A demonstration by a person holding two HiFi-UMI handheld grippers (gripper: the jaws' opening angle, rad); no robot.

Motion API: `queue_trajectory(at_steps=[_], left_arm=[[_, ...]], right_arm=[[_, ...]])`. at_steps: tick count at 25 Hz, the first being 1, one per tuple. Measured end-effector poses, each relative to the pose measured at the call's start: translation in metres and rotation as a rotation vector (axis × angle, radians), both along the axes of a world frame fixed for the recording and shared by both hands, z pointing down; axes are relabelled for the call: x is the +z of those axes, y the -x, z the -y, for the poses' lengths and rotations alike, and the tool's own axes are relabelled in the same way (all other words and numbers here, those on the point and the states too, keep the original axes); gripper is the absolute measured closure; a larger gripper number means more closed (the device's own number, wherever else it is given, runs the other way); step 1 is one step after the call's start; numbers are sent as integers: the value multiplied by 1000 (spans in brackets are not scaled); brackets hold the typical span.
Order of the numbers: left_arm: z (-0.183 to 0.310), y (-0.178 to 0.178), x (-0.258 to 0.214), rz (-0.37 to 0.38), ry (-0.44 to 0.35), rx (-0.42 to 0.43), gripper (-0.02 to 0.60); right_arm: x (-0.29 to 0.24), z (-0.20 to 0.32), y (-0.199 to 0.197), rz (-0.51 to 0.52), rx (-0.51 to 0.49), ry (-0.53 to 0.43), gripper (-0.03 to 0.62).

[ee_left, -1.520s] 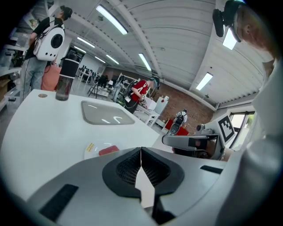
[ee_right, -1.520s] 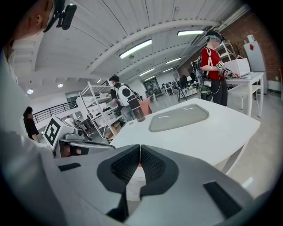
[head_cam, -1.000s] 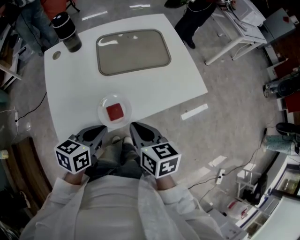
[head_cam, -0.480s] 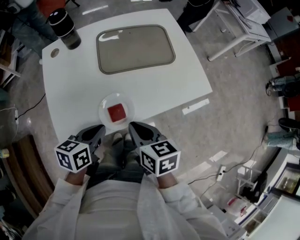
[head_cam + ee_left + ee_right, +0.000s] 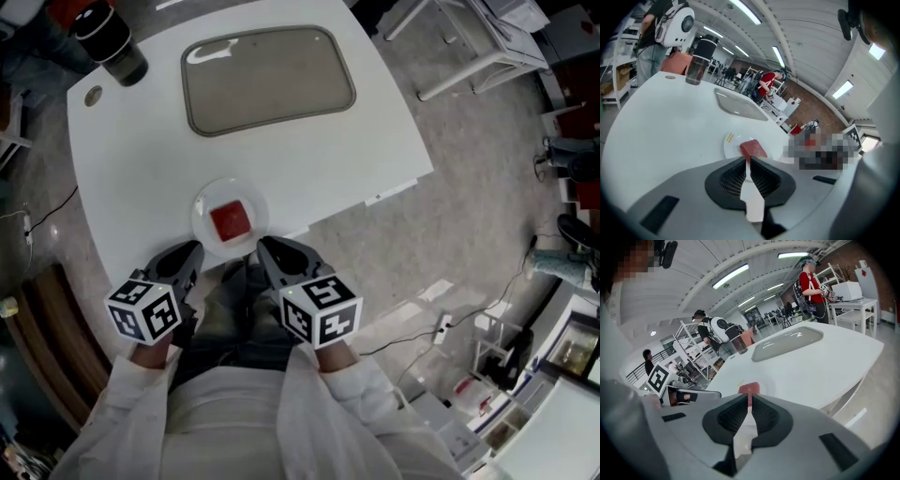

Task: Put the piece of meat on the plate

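Plainly, left gripper [image 5: 746, 161] and right gripper [image 5: 750, 399] closed (empty).

left tongs [image 5: 746, 160]: jaws together, nothing held | piece of meat [image 5: 753, 149]: red, lying on white plate [image 5: 729, 146], just beyond the tips | bench [image 5: 661, 122]: white | dark cup [image 5: 697, 68]: upright, far corner

Red square piece of meat [image 5: 231, 220] lying flat, centred on round white plate [image 5: 204, 208], near table edge
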State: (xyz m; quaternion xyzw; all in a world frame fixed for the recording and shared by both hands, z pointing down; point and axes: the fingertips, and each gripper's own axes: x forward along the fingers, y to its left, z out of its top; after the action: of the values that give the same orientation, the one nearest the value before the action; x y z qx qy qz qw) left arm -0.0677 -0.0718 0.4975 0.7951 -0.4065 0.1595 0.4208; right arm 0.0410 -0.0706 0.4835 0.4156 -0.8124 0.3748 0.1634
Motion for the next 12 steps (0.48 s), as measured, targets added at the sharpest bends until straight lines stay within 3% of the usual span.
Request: queue_trajectory(at_steps=[9,12], left_arm=[[4,8,12,-5,41,-85,562],[6,11,16,-2,59,-99,518]], right_arm=[[15,12,-17,-54,90,1,576],[19,15,-19,-61,106,8,576]])
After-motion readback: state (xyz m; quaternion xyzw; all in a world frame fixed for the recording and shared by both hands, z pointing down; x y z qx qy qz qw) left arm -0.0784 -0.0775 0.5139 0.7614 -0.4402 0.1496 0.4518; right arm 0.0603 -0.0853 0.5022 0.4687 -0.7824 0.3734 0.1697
